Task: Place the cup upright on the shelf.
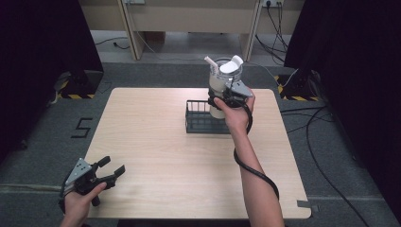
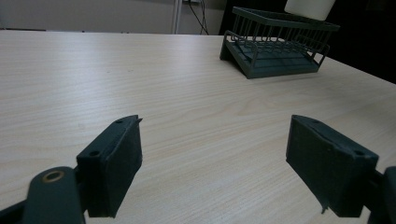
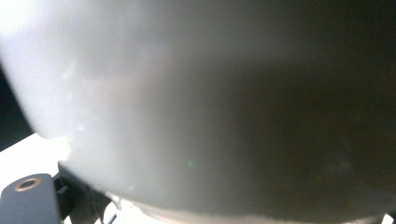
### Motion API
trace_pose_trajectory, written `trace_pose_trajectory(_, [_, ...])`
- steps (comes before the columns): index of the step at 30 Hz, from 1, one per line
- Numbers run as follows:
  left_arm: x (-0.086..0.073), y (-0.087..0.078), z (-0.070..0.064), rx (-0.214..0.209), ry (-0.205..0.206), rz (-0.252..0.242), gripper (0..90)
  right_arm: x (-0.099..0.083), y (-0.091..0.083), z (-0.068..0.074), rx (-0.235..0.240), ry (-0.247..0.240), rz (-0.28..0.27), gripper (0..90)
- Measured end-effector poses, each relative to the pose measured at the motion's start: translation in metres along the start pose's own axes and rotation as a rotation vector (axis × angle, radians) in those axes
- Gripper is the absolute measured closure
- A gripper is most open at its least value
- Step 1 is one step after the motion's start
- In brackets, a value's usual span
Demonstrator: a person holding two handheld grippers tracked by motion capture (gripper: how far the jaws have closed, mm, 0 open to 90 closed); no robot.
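A white lidded cup [image 1: 221, 79] with a straw hangs over the right end of a dark wire basket [image 1: 197, 121] at the table's far middle. My right gripper [image 1: 222, 100] is shut on the cup's lower body, and its blurred white wall [image 3: 210, 102] is pressed close to the camera in the right gripper view. My left gripper [image 1: 112, 169] rests open at the table's front left corner, with nothing between its jaws [image 2: 212, 154]. In the left gripper view the basket [image 2: 275, 51] stands far ahead, with the cup's bottom [image 2: 309, 7] just above its far right rim.
The light wooden table [image 1: 165, 156] is bare between the basket and my left gripper. Black curtains flank both sides. Cables [image 1: 321, 142] run over the grey floor at the right, and desk legs [image 1: 127, 33] stand beyond the far edge.
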State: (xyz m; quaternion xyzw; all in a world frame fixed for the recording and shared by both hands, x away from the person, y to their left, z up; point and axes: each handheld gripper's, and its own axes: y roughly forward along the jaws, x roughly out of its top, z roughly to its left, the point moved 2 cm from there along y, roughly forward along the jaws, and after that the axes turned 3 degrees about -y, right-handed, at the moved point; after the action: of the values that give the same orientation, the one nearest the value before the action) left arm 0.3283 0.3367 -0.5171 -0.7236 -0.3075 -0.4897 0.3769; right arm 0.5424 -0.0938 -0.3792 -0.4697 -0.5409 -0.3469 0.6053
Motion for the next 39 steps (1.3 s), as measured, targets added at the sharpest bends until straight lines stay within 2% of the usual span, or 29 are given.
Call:
trace_pose_trajectory(21, [0.000,0.000,0.000,-0.002,-0.004,-0.001,17.7,0.003,0.014,0.002,-0.004,-0.001,0.005,11.0])
trace_pose_trajectory(39, [0.000,0.000,0.000,-0.005,-0.003,-0.002,17.7,-0.007,0.024,0.004,-0.001,0.004,0.030,11.0])
